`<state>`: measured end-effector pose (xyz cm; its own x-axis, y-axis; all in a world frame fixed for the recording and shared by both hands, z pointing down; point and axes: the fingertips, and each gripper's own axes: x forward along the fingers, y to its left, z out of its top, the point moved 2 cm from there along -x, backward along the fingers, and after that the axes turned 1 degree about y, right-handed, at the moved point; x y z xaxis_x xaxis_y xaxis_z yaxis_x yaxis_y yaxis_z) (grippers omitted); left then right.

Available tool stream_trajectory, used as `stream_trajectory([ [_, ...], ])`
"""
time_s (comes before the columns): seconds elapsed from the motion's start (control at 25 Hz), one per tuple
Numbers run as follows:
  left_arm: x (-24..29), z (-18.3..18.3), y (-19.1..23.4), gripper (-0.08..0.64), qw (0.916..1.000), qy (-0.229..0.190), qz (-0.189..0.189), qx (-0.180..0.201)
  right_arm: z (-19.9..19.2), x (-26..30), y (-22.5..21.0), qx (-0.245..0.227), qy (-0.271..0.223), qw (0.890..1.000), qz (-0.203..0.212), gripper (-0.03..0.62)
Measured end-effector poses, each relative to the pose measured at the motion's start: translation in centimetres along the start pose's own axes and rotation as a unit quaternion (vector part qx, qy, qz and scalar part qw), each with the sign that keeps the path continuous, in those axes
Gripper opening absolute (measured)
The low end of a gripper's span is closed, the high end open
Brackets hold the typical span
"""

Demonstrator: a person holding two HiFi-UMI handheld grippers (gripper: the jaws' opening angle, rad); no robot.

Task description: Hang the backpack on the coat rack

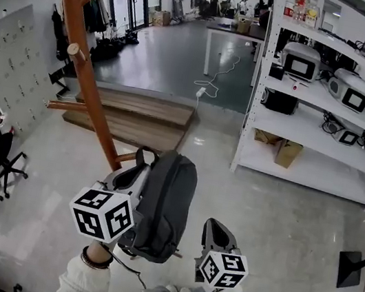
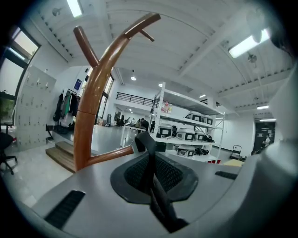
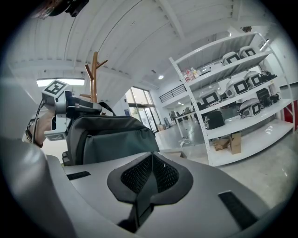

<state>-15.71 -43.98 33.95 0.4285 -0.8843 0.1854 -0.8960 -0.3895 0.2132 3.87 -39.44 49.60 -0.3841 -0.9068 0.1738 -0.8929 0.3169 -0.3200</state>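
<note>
Your left gripper (image 1: 134, 176) is clamped on the backpack's (image 1: 163, 205) carry strap (image 2: 148, 155), with the bag dangling beside the coat rack (image 1: 85, 69). Your right gripper (image 1: 217, 237) is closed and empty. If the loop misses the low peg (image 1: 126, 158), the bag could drop.

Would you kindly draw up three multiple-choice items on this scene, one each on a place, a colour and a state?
1. Where is the backpack?
A. On the floor
B. Hanging from the left gripper
C. On a chair

2. What colour is the coat rack?
A. Brown
B. White
C. Blue

3. How is the right gripper?
A. Shut on the backpack
B. Wide open
C. Shut on nothing

Key: 1 B, the left gripper view shows its jaws pinching the strap; 2 A, the pole and pegs are brown wood; 3 C, its jaws meet with nothing between them.
</note>
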Motion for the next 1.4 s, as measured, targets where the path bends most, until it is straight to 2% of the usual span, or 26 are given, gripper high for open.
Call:
stream_trajectory([
  [0.36, -0.5, -1.0, 2.8, 0.017, 0.9987, -0.003, 0.042, -0.029, -0.4, 0.7, 0.5, -0.004, 0.012, 1.000, 0.013, 0.013],
  [0.8, -0.6, -3.0, 5.0, 0.017, 0.9960, -0.003, 0.080, -0.040, -1.4, 1.5, 1.0, -0.007, 0.027, 0.999, 0.019, 0.012],
  [1.04, -0.4, -3.7, 6.2, 0.017, 0.9931, -0.009, 0.111, -0.036, -2.0, 1.6, 1.0, -0.012, 0.037, 0.999, 0.020, 0.012],
  [1.4, -0.2, -4.8, 7.3, 0.017, 0.9845, -0.020, 0.164, -0.058, -2.1, 2.0, 1.1, -0.019, 0.043, 0.999, 0.024, 0.012],
])
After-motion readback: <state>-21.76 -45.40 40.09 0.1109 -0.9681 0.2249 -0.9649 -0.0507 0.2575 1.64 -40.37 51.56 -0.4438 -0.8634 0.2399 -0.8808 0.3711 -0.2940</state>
